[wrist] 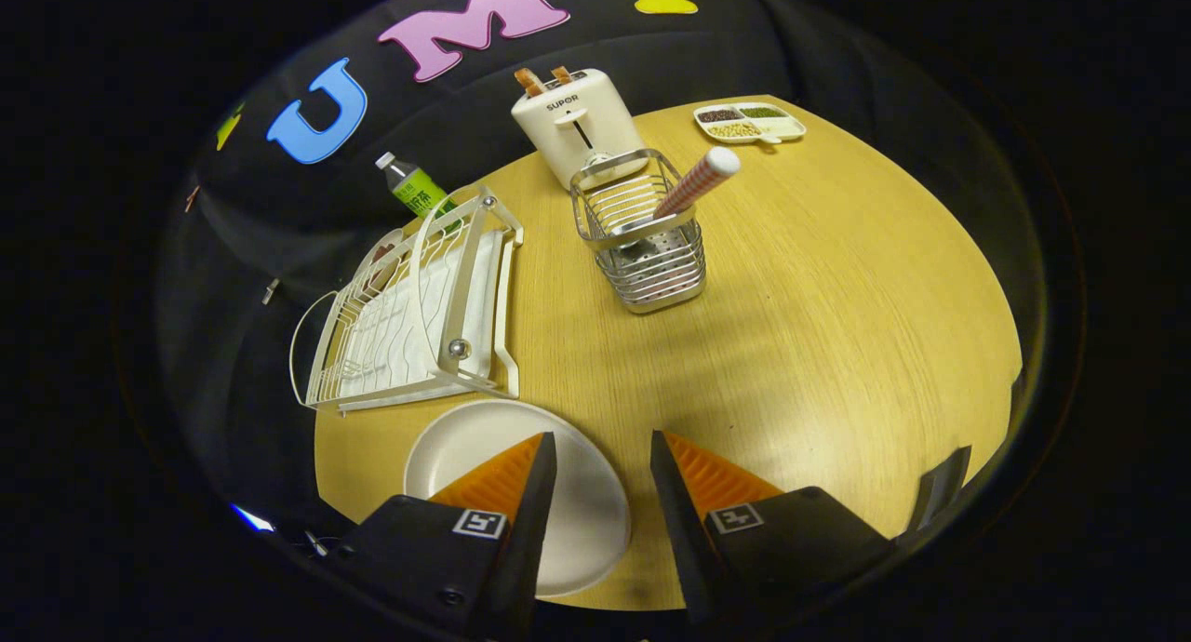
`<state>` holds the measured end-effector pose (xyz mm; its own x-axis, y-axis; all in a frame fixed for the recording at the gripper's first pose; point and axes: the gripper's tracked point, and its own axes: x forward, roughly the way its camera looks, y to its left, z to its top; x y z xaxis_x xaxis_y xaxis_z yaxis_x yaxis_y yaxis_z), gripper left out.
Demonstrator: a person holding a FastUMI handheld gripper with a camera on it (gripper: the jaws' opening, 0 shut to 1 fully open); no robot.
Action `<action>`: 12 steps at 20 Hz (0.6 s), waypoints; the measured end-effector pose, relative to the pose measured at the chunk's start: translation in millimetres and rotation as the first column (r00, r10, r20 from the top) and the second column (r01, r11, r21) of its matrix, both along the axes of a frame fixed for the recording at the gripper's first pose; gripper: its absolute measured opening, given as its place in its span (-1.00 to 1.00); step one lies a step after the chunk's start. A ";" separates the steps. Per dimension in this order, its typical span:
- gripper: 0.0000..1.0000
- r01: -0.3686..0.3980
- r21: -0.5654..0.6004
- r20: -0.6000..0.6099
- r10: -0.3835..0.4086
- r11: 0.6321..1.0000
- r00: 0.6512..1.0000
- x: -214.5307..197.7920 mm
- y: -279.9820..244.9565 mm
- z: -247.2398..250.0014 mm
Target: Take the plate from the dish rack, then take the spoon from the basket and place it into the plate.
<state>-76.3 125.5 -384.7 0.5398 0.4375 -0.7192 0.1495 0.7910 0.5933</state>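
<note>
Toaster (579, 121), bottle (416, 186) and snack tray (750, 122) sit at the counter's (837, 326) far side, well beyond the tongs (603, 479). Tongs spread wide, holding nothing. White plate (465, 447) lies flat on the counter under the left finger, just before the dish rack (419, 307). Spoon (696, 184) (checked handle, tilted) stands in the wire basket (642, 242), unobstructed.

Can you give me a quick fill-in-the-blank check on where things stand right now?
1. The plate lies flat on the ____, next to the dish rack.
2. The spoon still stands in the ____.
3. The hand-held gripper has its fingers ____, holding nothing.
4. Behind the basket stands a ____ with bread in its slots.

Missing words: table; basket; open; toaster
</note>
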 end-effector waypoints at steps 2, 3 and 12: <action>0.30 0.021 -0.031 0.102 -0.018 0.999 0.995 12.8 -19.1 29.6; 0.33 0.020 -0.046 0.154 -0.013 0.999 0.988 20.0 -28.5 46.4; 0.94 -0.110 -0.359 0.327 0.235 0.927 0.915 88.4 -97.3 68.8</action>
<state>12.1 28.1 -315.9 0.7244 0.3225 -0.6094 -0.1802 0.9417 0.2841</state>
